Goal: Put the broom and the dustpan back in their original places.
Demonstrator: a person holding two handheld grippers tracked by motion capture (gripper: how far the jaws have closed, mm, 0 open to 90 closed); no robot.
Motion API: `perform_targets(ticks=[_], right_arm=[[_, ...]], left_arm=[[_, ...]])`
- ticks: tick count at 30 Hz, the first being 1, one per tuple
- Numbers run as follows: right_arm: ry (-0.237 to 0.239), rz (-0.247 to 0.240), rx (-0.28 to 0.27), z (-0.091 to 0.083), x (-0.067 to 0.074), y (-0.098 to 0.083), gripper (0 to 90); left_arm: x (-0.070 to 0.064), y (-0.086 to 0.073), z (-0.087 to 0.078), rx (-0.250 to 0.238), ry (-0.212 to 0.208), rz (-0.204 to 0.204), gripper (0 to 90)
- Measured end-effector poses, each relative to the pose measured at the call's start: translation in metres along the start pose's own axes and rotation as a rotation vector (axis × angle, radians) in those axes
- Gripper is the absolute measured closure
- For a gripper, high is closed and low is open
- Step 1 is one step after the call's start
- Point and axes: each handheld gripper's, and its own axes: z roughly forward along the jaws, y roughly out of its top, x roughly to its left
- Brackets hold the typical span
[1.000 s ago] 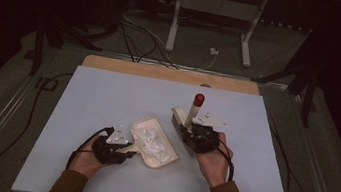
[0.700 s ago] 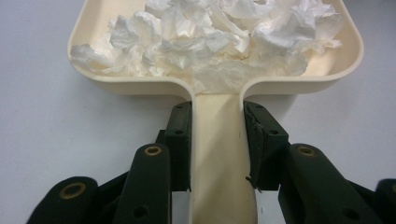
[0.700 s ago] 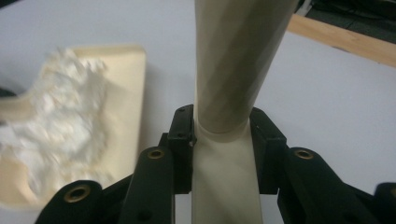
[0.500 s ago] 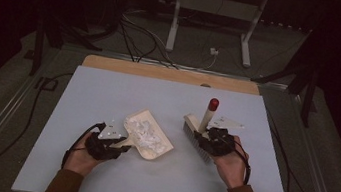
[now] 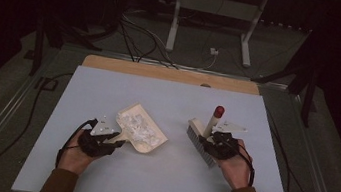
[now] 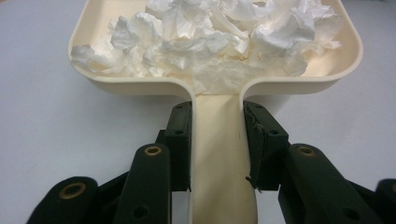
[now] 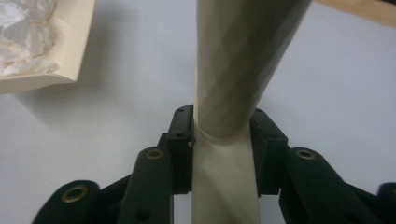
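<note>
Nearest the person, the left gripper (image 6: 217, 144) has its jaws clamped on the dustpan (image 5: 141, 131) handle, which runs straight ahead to the paper scraps (image 6: 210, 42). Rightward, well apart, the right gripper's (image 7: 222, 149) jaws, just easing wider, apparently grip the brush (image 5: 205, 136), bristles on the counter (image 5: 172, 101).

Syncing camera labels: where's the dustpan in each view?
High view: dustpan left of centre on the table, handle in the left gripper.
Left gripper view: top half, full of crumpled tissue, handle clamped between the jaws.
Right gripper view: one corner, upper left.
Shared landmark: the pale blue tabletop.
</note>
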Motion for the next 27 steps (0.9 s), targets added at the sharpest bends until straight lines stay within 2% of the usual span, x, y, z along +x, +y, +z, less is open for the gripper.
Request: perform_targets(ticks=[9, 16, 23, 27], right_arm=[[0.003, 0.023, -0.113, -0.019, 0.000, 0.015, 60.4], [-0.012, 0.048, -0.188, -0.034, 0.000, 0.029, 59.6], [-0.028, 0.058, -0.240, -0.047, 0.000, 0.040, 59.9], [-0.031, 0.068, -0.252, -0.051, 0.001, 0.045, 60.4]], left_arm=[[0.006, -0.004, -0.006, -0.007, 0.018, -0.026, 66.7], [0.011, -0.006, -0.009, -0.010, 0.054, -0.064, 66.7], [0.016, -0.010, -0.011, -0.010, 0.122, -0.127, 66.7], [0.020, -0.012, -0.012, -0.009, 0.170, -0.156, 66.8]])
